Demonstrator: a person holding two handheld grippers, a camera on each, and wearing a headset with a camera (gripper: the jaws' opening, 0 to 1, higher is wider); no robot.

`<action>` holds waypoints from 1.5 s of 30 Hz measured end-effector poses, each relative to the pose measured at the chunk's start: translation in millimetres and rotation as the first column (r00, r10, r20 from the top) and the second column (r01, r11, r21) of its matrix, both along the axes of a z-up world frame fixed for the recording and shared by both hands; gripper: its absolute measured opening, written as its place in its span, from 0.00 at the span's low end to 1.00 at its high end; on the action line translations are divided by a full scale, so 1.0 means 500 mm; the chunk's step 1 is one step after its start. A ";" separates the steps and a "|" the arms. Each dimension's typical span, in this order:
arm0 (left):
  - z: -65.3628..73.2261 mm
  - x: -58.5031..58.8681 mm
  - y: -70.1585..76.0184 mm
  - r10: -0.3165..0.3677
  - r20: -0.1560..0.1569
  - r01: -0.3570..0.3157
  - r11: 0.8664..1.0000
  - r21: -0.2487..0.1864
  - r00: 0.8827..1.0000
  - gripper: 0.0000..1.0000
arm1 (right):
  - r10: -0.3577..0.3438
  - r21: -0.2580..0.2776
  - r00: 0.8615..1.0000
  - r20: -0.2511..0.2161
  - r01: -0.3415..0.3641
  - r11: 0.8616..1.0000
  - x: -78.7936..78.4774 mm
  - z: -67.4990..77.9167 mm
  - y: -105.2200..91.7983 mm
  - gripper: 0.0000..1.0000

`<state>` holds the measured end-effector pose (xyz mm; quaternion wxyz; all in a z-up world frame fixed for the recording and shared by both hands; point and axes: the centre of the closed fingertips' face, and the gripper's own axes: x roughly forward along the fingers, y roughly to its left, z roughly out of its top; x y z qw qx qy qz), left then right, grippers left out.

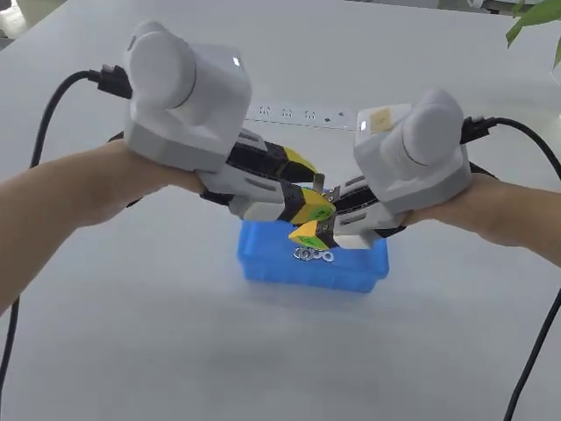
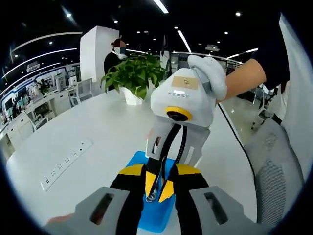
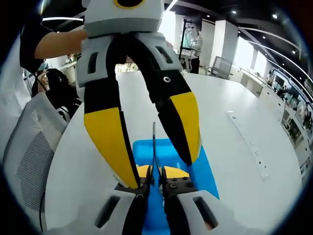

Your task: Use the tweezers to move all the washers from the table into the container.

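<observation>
item: tweezers [image 3: 153, 139], thin dark blades, clamped upright in the closed jaws of the right gripper [image 3: 154, 172]. left gripper [image 1: 317, 189]: jaws spread, one each side of the tweezers. washers [image 1: 314, 255]: small cluster in the blue container [image 1: 263, 263] on the white table [image 1: 131, 351], directly under both grippers.

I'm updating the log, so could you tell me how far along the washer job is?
Done: several washers lie in the blue container. In hand: the right gripper is shut on the tweezers above it, with the jaws of the left gripper open around them. Left: I cannot tell; the grippers hide part of the table, and whether the tweezers carry a washer is too small to see.
</observation>
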<state>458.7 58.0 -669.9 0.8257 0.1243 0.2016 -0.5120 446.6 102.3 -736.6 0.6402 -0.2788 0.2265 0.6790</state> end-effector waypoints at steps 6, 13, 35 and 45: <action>0.002 -0.004 -0.005 -0.035 -0.012 0.035 0.999 0.007 0.999 0.16 | 0.017 -0.008 1.000 0.013 -0.016 1.000 -0.002 0.001 -0.003 0.10; 0.002 -0.016 -0.005 -0.083 0.008 0.083 0.995 0.054 0.997 0.08 | 0.031 -0.015 0.999 0.025 -0.030 0.999 -0.002 0.005 -0.007 0.10; 0.091 -0.103 0.001 -0.078 0.115 0.084 0.995 -0.045 0.990 0.06 | 0.080 0.046 0.995 0.067 -0.083 0.995 -0.086 0.109 -0.025 0.08; 0.072 -0.170 -0.004 -0.083 0.077 0.089 0.994 -0.071 0.994 0.06 | 0.113 0.000 0.992 0.060 -0.113 0.994 -0.150 0.099 -0.053 0.08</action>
